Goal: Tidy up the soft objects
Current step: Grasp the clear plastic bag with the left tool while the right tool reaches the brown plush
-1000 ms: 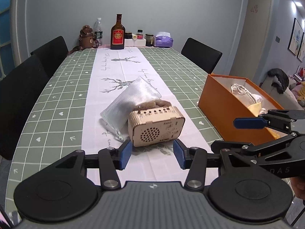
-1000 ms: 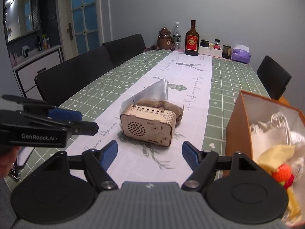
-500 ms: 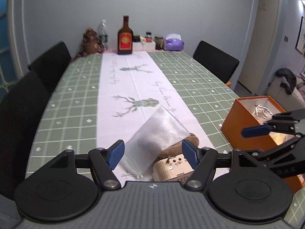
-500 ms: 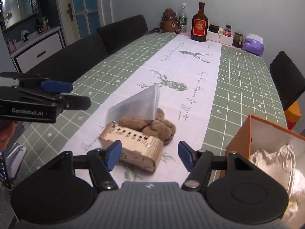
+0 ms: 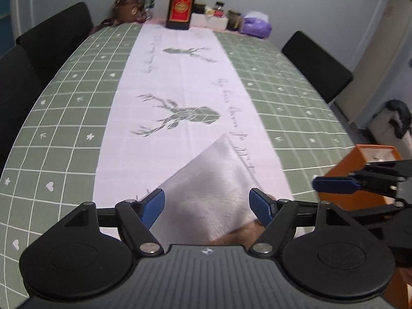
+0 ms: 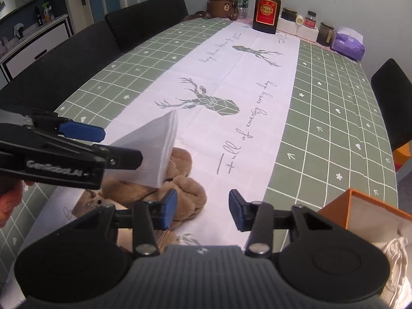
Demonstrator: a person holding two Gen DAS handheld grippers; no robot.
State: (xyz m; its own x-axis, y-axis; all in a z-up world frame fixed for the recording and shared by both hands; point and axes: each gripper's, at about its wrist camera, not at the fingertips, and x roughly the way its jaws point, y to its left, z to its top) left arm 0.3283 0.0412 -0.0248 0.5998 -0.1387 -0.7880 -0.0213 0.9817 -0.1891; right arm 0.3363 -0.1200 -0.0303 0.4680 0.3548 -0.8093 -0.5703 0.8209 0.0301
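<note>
- Left gripper (image 5: 206,204) up over the near end of the table, blue fingers spread wide, nothing pinched between them.
- Right under it lies the white pouch (image 5: 206,188), one corner pointing up the runner; both pads flank it without touching, as far as this view lets me judge.
- From the right wrist view, that same white pouch (image 6: 152,152) leans tilted on top of the brown plush toy (image 6: 177,188), which sits on the white deer-print runner (image 6: 231,82).
- Right gripper (image 6: 203,208) also parted, fingers apart with only runner cloth showing between them; its left pad is just beside the plush toy's edge.
- A wooden box (image 6: 92,203) peeks out beneath the plush, mostly hidden by the gripper bodies.
- Orange box (image 6: 365,206) at the right table edge, white fabric (image 6: 394,247) showing inside it.
- Far end of the green checked tablecloth (image 6: 334,97): a brown bottle with red label (image 6: 267,5), a bear figure (image 6: 222,2), a water bottle, jars and a purple tissue pack (image 6: 348,45).
- Black chairs (image 6: 146,18) line the left side.
</note>
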